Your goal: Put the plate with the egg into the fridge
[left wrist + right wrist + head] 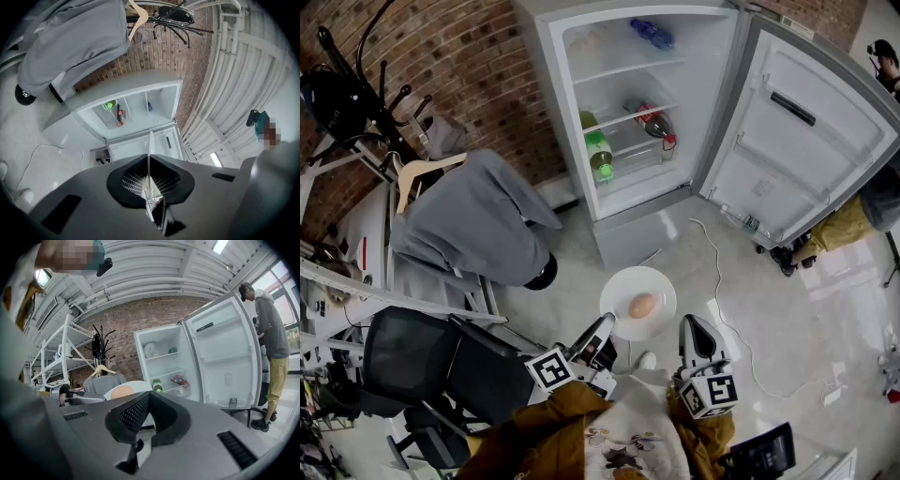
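Left claw (149, 176): closed on the near rim of the plate; the thin white edge runs up between its two black pads.
Plate (627, 283): white and round, held roughly level just ahead of the left claw, above a pale glossy floor and outside the fridge.
Egg (642, 306): one light brown egg, resting near the middle of the plate, a little beyond the left claw's tips.
Right claw (149, 397): pads pressed together with nothing between them. It sits just beside the plate's right edge; contact with the rim cannot be told.
Fridge (546, 94): white, straight ahead of both claws and beyond the plate, standing against a brick wall.
Fridge door (806, 141): swung wide open, ahead and to the right of the right claw.
Inside the fridge: a green bottle (599, 152) and a red-capped bottle (657, 124) on the lower shelves, and a blue bottle (652, 34) on the top shelf.
Grey garment (473, 220): draped on a wooden hanger, ahead and to the left of the left claw.
Black chair (422, 361): close by, to the left of the left claw.
Cable (719, 281): thin and white, lying on the floor ahead of the right claw.
Person (272, 333): standing past the open door, well off to the right of the right claw.
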`<state>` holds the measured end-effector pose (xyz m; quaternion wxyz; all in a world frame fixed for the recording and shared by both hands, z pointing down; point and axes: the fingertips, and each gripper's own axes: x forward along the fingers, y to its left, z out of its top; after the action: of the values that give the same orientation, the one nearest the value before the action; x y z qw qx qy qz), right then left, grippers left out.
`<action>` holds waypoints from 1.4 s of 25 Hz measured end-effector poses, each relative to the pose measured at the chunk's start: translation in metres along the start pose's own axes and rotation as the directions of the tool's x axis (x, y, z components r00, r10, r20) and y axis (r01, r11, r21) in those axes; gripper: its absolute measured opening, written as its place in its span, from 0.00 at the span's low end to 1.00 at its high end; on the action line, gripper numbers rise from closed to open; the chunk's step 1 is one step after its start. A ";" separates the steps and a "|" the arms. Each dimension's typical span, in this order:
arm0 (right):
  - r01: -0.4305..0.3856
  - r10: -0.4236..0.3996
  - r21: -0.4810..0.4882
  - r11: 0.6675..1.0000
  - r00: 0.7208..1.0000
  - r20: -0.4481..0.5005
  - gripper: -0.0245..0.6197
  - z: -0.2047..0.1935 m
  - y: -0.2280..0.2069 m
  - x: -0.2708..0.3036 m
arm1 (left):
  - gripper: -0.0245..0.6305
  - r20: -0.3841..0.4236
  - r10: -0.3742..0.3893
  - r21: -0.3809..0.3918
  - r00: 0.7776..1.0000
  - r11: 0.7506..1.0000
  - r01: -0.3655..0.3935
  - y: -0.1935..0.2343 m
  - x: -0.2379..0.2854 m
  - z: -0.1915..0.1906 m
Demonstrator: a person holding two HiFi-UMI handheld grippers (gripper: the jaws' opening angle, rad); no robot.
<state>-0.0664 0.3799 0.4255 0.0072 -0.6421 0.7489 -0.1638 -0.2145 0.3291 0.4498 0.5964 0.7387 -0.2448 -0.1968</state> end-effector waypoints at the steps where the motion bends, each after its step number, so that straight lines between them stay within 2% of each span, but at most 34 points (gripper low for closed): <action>1: 0.001 -0.001 -0.002 1.000 1.000 -0.001 0.04 0.000 0.001 0.002 | 0.07 -0.002 0.004 -0.002 1.000 1.000 -0.004 0.001 -0.002 0.000; 5: 0.005 -0.006 -0.020 1.000 1.000 -0.012 0.04 -0.002 0.010 0.005 | 0.07 -0.017 0.033 0.030 0.999 0.999 -0.032 0.008 -0.014 0.000; 9: 0.009 -0.009 -0.029 1.000 1.000 -0.009 0.04 -0.003 0.024 0.006 | 0.07 -0.037 0.030 0.081 0.999 0.996 -0.027 0.009 -0.020 0.007; 16: 0.038 -0.038 -0.034 0.999 0.999 -0.002 0.04 0.000 0.025 0.001 | 0.07 -0.077 0.034 0.051 0.996 0.998 -0.030 0.011 -0.016 -0.001; 23: 0.066 -0.067 0.035 0.997 0.997 0.031 0.04 0.004 0.009 -0.003 | 0.07 -0.077 0.032 0.048 0.996 0.998 -0.029 0.011 -0.010 -0.006; 31: 0.025 -0.024 -0.014 1.000 0.999 0.028 0.04 0.005 -0.010 -0.007 | 0.07 -0.053 0.053 0.079 0.997 0.996 -0.049 0.007 0.005 -0.021; 35: -0.027 0.028 -0.025 0.999 0.998 0.052 0.04 0.013 -0.024 -0.008 | 0.07 -0.013 0.056 0.086 0.998 0.995 -0.055 0.002 0.018 -0.027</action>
<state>-0.0395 0.3819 0.4176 0.0211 -0.6359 0.7590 -0.1379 -0.1843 0.3391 0.4580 0.5712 0.7581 -0.2687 -0.1638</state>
